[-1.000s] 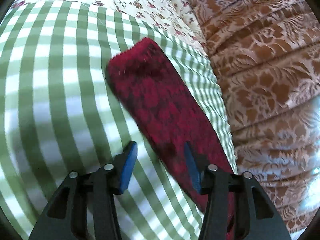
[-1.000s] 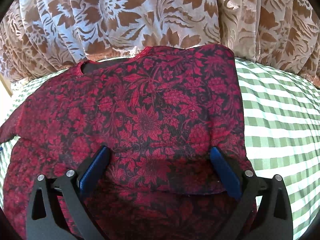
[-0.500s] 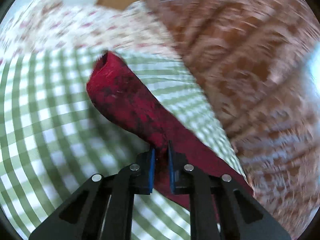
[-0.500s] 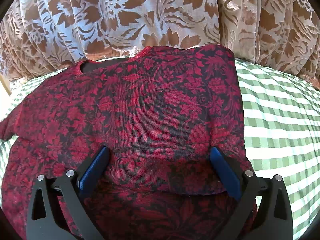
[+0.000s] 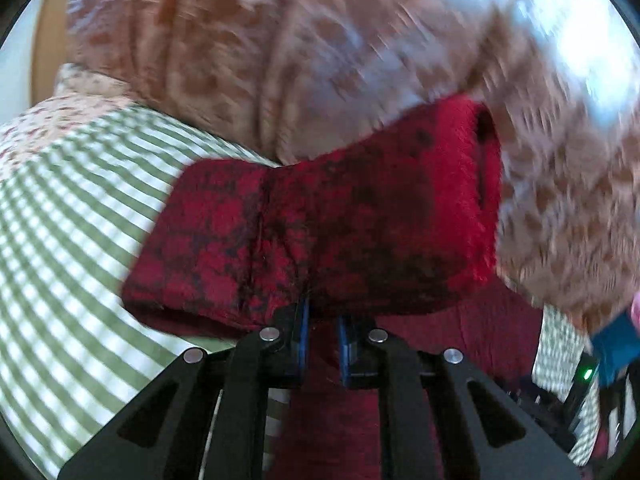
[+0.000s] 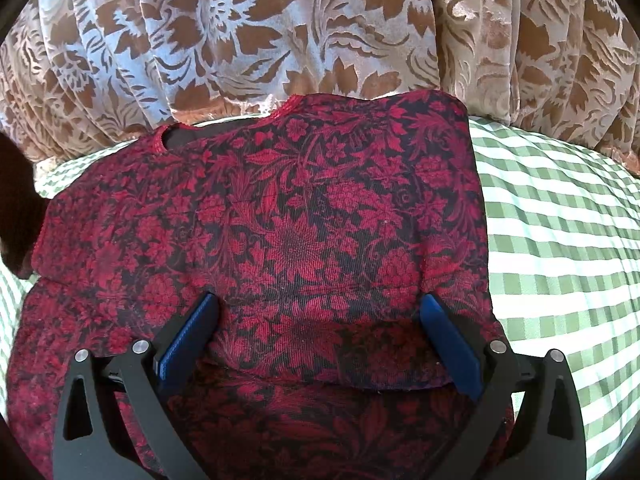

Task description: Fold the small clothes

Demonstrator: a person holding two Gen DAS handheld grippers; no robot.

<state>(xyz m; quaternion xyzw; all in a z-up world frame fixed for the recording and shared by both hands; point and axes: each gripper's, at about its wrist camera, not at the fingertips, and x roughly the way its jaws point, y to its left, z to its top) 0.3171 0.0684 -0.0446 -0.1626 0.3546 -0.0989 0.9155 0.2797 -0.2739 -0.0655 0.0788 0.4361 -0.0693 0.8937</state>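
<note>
A small red garment with a dark floral print (image 6: 304,240) lies on the green-checked bedsheet (image 6: 560,220), its neckline toward the curtain. My right gripper (image 6: 320,336) is open, its blue pads resting on the garment's lower middle, holding nothing. My left gripper (image 5: 322,344) is shut on the garment's sleeve (image 5: 340,220) and holds it lifted above the sheet (image 5: 68,240), the cuff opening pointing right. The left wrist view is blurred by motion. A dark shape at the left edge of the right wrist view (image 6: 16,208) looks like the raised sleeve.
A brown and white floral curtain (image 6: 280,32) hangs right behind the garment. A pale flowered quilt (image 5: 52,120) lies at the far left of the bed. The right gripper's body (image 5: 612,344) shows at the left wrist view's right edge.
My left gripper closed on the sleeve, lifted it off the sheet and swung it right toward the garment's body. My right gripper has stayed open and still on the garment.
</note>
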